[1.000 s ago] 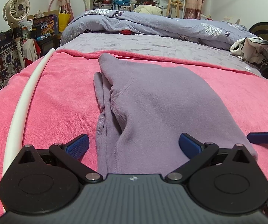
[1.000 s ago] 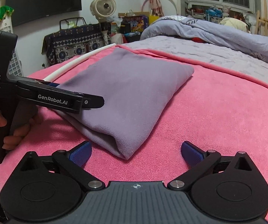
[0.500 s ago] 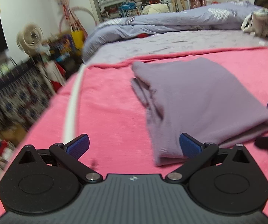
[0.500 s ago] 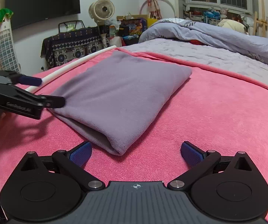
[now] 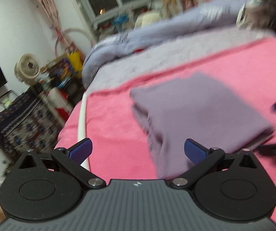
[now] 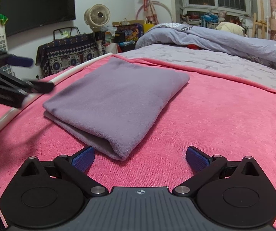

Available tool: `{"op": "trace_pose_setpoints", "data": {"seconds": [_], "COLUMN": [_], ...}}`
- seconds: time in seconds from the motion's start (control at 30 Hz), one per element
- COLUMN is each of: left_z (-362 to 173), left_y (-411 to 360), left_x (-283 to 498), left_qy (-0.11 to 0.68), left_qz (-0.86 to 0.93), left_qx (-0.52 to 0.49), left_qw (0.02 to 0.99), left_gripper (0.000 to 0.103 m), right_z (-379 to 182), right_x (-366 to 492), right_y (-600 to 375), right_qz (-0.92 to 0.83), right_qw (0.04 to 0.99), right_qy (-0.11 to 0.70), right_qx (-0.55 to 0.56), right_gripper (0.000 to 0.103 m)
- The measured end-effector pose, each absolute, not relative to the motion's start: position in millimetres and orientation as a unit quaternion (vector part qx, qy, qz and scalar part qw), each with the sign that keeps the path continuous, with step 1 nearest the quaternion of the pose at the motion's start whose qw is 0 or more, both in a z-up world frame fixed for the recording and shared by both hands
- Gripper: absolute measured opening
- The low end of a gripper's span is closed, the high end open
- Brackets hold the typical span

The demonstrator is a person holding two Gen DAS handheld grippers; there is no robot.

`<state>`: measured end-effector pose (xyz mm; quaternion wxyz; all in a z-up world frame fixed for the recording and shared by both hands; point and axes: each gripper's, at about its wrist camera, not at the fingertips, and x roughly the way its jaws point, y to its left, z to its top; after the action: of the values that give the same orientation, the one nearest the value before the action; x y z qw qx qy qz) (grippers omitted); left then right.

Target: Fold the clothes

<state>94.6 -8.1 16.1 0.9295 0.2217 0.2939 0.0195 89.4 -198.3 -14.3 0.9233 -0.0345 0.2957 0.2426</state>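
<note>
Left wrist view is blurred. At its far left a patterned dark cloth-draped cabinet point(image 5: 22, 119) stands beside the bed, with a round cream fan point(image 5: 27, 68) above it. A long white plastic tube point(image 5: 81, 115) lies along the edge of the pink fleece blanket point(image 5: 115, 134) that covers the bed. The left gripper point(image 5: 138, 150) hovers over the blanket with its blue-padded fingers point(image 5: 81, 150) spread wide and holding nothing. The folded purple fleece garment point(image 5: 195, 111) lies flat on the blanket, ahead and to the right, its near corner reaching between the fingers without touching them. At the right edge, dark parts of the other tool show, too smeared to read.

Right wrist view is sharp. At far left the left gripper point(image 6: 38, 73) appears side-on, fingers parted, above the white tube point(image 6: 65, 77) and apart from the garment. The purple garment point(image 6: 118, 100) sits in the middle of the pink blanket point(image 6: 224, 125), a neat rectangle with stacked layers showing at its near corner. The right gripper point(image 6: 140, 158) hangs just short of that corner, fingers point(image 6: 197, 158) wide apart and empty. Behind, a rumpled lavender duvet point(image 6: 214, 40) lies across the bed.
</note>
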Motion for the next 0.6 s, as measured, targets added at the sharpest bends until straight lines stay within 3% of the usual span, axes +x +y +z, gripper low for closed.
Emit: {"op": "trace_pose_setpoints", "data": {"seconds": [0.07,0.23,0.4,0.6], "left_z": [-2,-2,-5,-4], "left_y": [-1,29,19,24], "left_x": [103,100,96,105], "left_qy": [0.313,0.334,0.326,0.334], "left_qz": [0.041,0.023,0.026,0.019], "left_qx": [0.232,0.147,0.174,0.157], "left_qw": [0.92,0.931,0.929,0.929], "left_gripper": [0.103,0.103,0.103,0.103], "right_z": [-13,-6,-9,-6], "right_x": [85,64,78,71], "right_y": [-200,-217,-186,-180], "right_qz": [0.237,0.266,0.18,0.133], "right_qw": [0.927,0.937,0.944,0.959], "right_qy": [0.289,0.225,0.271,0.241], "right_qx": [-0.031,0.018,-0.059,-0.071], "right_gripper": [0.103,0.103,0.101,0.102]}}
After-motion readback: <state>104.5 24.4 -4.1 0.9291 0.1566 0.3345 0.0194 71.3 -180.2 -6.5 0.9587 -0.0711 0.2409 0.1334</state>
